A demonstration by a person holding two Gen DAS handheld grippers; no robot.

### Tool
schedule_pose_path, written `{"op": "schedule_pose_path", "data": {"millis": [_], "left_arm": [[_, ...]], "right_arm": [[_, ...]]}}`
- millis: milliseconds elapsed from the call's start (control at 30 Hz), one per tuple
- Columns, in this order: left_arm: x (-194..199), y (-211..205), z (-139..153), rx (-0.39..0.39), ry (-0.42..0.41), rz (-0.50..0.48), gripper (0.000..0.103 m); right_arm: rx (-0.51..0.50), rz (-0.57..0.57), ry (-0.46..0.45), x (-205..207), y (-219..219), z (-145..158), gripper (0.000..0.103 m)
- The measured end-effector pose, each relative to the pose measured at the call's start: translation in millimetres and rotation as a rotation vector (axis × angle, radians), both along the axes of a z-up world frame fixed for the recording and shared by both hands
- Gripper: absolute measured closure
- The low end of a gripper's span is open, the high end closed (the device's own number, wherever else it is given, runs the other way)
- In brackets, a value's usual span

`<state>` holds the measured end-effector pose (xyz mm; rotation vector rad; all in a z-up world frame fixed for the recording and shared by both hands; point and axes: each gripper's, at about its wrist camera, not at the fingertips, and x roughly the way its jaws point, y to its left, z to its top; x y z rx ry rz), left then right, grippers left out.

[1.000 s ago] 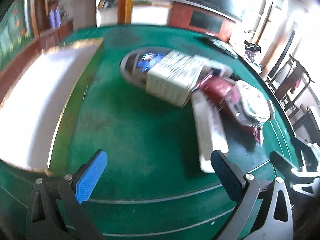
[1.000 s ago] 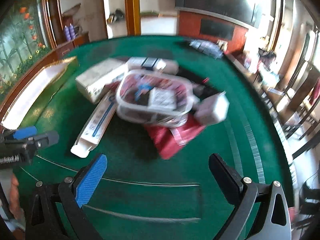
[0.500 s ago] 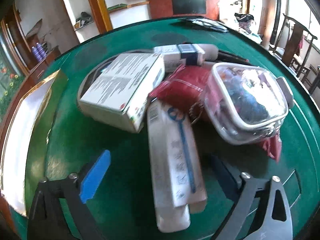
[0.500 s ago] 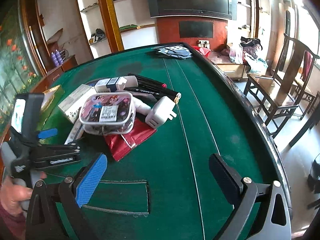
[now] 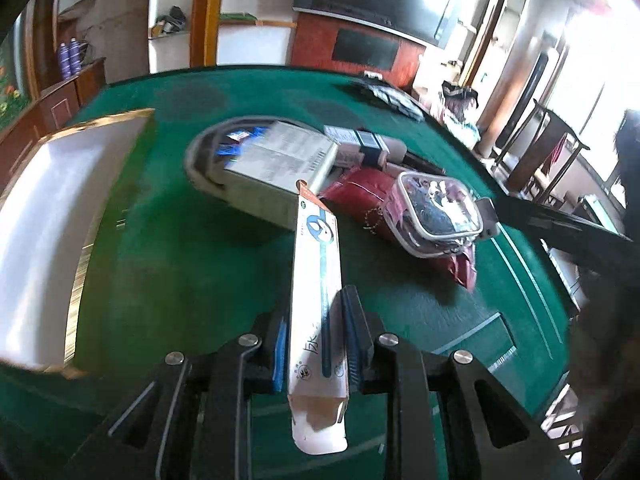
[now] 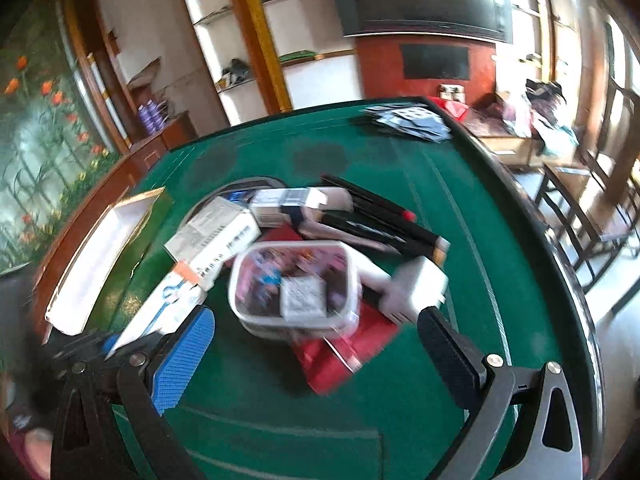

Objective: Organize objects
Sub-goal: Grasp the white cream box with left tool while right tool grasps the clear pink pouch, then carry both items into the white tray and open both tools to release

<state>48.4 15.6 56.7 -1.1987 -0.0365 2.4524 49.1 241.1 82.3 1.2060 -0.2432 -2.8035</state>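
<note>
The left hand-held gripper [image 5: 316, 334] is closing, pads seemingly touching the long white box [image 5: 316, 280] lying lengthwise between them.

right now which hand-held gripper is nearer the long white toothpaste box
Left. The left hand-held gripper has the toothpaste box between its closing jaws, pads against its sides. The right hand-held gripper is open, off to the side, facing the clear pouch.
</note>
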Motion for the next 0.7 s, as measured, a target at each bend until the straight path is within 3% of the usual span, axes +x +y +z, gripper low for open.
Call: {"op": "schedule_pose_path", "data": {"millis": [200, 467, 567, 700], "left_arm": [[24, -57, 25, 0.054, 0.047, 0.041, 0.080], [35, -116, 44, 0.054, 0.105, 0.130, 0.079], [34, -128, 46, 0.068, 0.111, 0.154, 0.079], [37, -141, 49, 0.091, 0.124, 0.177, 0.079]], "right_arm": [[0.192, 0.005, -0.093, -48, -34, -21, 0.000], [0.213, -0.009, -0.177, -75, -54, -45, 0.002], [0.140, 0.040, -0.182, -71, -58, -44, 0.034], [0.187, 0.066, -0.162, -58, -71, -33, 0.068]]}}
